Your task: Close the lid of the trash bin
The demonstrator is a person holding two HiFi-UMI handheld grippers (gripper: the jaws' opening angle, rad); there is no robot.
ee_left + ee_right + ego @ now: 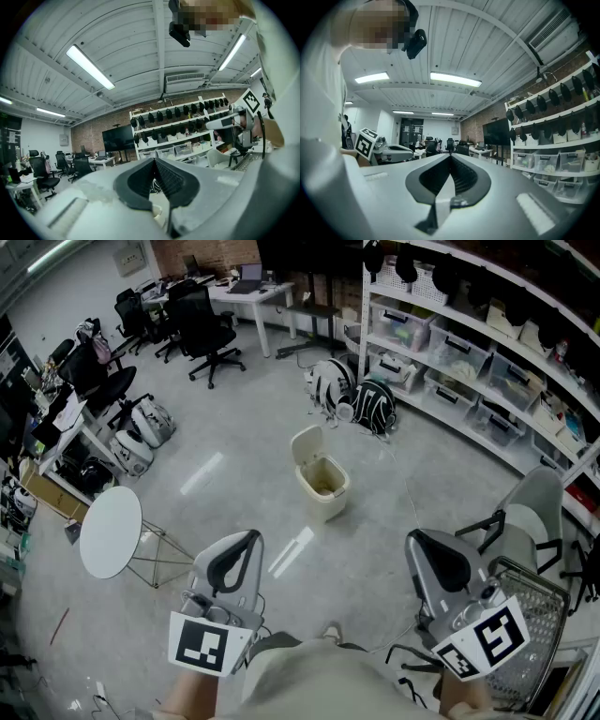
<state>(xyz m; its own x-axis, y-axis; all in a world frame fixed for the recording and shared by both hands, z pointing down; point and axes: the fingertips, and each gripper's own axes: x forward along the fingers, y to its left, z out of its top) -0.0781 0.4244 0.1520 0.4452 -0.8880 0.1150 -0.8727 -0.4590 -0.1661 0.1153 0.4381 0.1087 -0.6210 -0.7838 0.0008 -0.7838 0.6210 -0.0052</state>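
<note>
The cream rectangular plastic trash bin [325, 491] is standing on the glossy grey floor [234, 446], well ahead of both grippers, with its hinged lid [307, 446] standing upright and open at the bin's far-left edge. The left gripper [246, 545] is hovering near the person's body, its jaws pressing together on nothing. The right gripper [422, 545] is hovering level with it, its jaws likewise meeting, empty. A round white table [111, 531] is sitting left of the left gripper, and a grey chair [534, 512] is standing beside the right one.
</note>
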